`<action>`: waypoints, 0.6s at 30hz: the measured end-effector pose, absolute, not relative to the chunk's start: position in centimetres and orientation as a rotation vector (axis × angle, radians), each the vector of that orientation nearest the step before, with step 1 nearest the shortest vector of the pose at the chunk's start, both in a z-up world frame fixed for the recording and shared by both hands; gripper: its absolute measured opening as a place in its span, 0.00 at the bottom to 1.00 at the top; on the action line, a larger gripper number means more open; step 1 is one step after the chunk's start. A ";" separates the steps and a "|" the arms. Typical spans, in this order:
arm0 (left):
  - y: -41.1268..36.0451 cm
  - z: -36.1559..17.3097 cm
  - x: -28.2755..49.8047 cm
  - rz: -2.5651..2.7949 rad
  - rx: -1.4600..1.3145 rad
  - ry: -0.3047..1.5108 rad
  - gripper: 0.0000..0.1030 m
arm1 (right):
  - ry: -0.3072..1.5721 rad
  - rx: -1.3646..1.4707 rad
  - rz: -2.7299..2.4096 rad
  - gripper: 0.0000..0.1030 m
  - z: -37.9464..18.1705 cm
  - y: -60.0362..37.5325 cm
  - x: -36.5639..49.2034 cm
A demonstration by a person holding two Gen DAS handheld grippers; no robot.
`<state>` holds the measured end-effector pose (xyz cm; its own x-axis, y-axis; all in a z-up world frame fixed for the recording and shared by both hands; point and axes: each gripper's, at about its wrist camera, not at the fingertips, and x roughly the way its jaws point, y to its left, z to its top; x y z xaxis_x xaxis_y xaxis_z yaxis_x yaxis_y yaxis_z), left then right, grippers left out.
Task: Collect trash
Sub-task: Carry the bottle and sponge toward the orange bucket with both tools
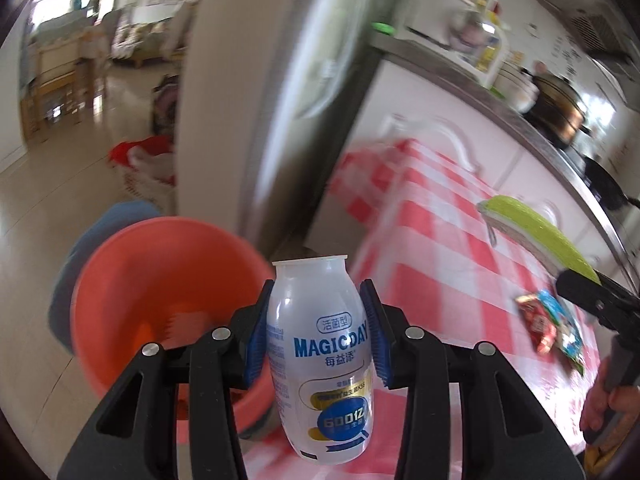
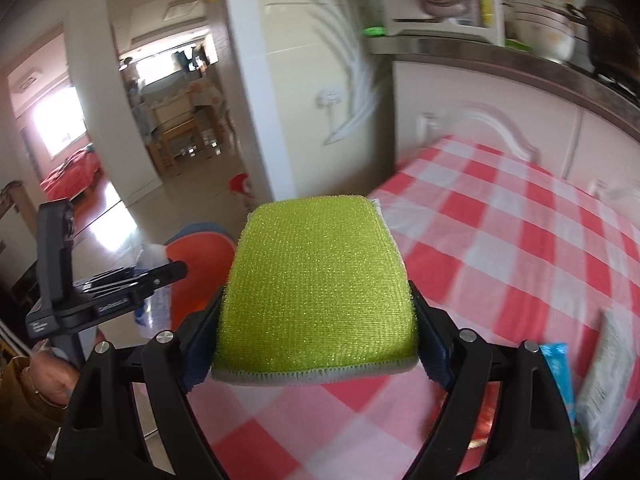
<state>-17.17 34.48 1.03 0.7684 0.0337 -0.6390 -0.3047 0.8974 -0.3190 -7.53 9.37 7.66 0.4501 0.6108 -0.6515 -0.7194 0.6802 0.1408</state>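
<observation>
My left gripper [image 1: 318, 332] is shut on a white plastic drink bottle [image 1: 320, 364] with blue lettering, held upright at the table's left edge. Just left of it stands an orange bin [image 1: 160, 292], below table level. My right gripper [image 2: 318, 344] is shut on a lime-green scrubbing sponge [image 2: 316, 300], flat across its jaws, above the red-and-white checked tablecloth [image 2: 500, 248]. In the left wrist view that sponge [image 1: 536, 232] and the right gripper [image 1: 600, 300] show at the right. Crumpled snack wrappers [image 1: 556, 332] lie on the cloth; the right wrist view has the wrappers [image 2: 568, 380] at its lower right.
A pale fridge [image 1: 280, 80] stands behind the bin. White cabinets [image 2: 480, 120] under a dark counter with pots run behind the table. A blue basin [image 1: 80, 248] sits under the orange bin. A person's hand [image 1: 604, 412] holds the right gripper. A doorway [image 2: 176, 112] opens at left.
</observation>
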 end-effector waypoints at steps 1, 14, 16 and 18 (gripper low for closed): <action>35.3 0.8 -17.3 0.208 -0.435 0.678 0.42 | 0.737 -0.178 0.848 0.81 7.6 10.5 -7.7; 41.8 -2.0 -18.8 0.347 -0.512 0.696 0.42 | 0.775 -0.338 1.037 0.81 5.5 21.9 -9.5; 42.5 -2.6 -18.7 0.361 -0.528 0.700 0.42 | 0.792 -0.372 1.059 0.81 4.6 23.6 -9.8; 43.2 -3.3 -18.6 0.372 -0.543 0.708 0.42 | 0.806 -0.405 1.071 0.81 3.9 24.9 -10.0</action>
